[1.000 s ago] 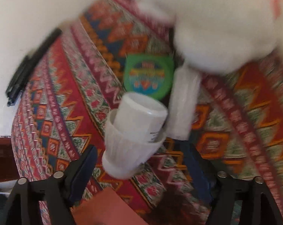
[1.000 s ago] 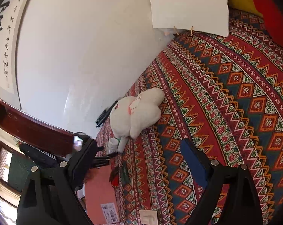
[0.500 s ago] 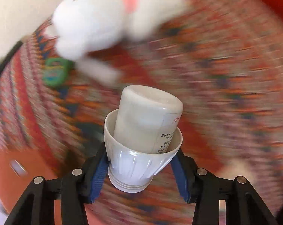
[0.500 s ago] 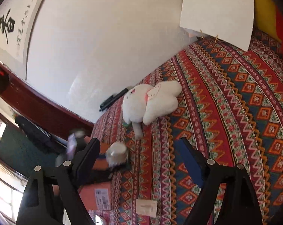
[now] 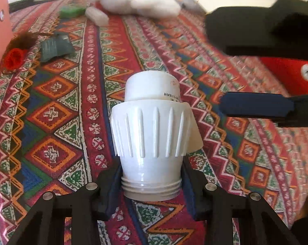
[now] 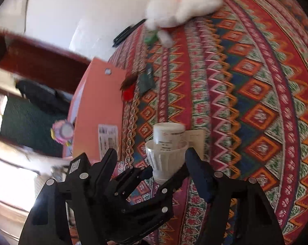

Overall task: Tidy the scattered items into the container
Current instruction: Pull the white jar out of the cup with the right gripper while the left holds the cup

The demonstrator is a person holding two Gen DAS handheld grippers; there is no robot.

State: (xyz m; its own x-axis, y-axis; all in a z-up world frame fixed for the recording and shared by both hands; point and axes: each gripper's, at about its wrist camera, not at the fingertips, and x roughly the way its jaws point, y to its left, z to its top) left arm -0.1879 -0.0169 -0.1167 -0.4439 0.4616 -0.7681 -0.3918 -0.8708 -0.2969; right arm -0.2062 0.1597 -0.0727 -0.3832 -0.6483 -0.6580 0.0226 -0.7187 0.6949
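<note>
My left gripper (image 5: pixel 150 175) grips the narrow threaded neck of a white ribbed cup (image 5: pixel 151 134) that has a white bottle (image 5: pixel 151 87) standing in it; its jaws are still closing, with the pads on the neck. The cup hangs over the patterned cloth. In the right wrist view the cup (image 6: pixel 166 153) sits between the fingers of my right gripper (image 6: pixel 151 155), whose jaws are closing, with a gap on the left side. The orange box (image 6: pixel 96 106) stands to the left at the cloth's edge.
A white plush toy (image 5: pixel 133 2), a green tin (image 5: pixel 72 11) and a white tube (image 5: pixel 96 17) lie at the far end. A dark green packet (image 5: pixel 53 47) and a red flower (image 5: pixel 14 58) lie next to the box. A pale card (image 6: pixel 196 140) lies below the cup.
The left gripper closed on the cup and carried it away from the plush toy, toward the box. The right gripper came down and now brackets the cup.
</note>
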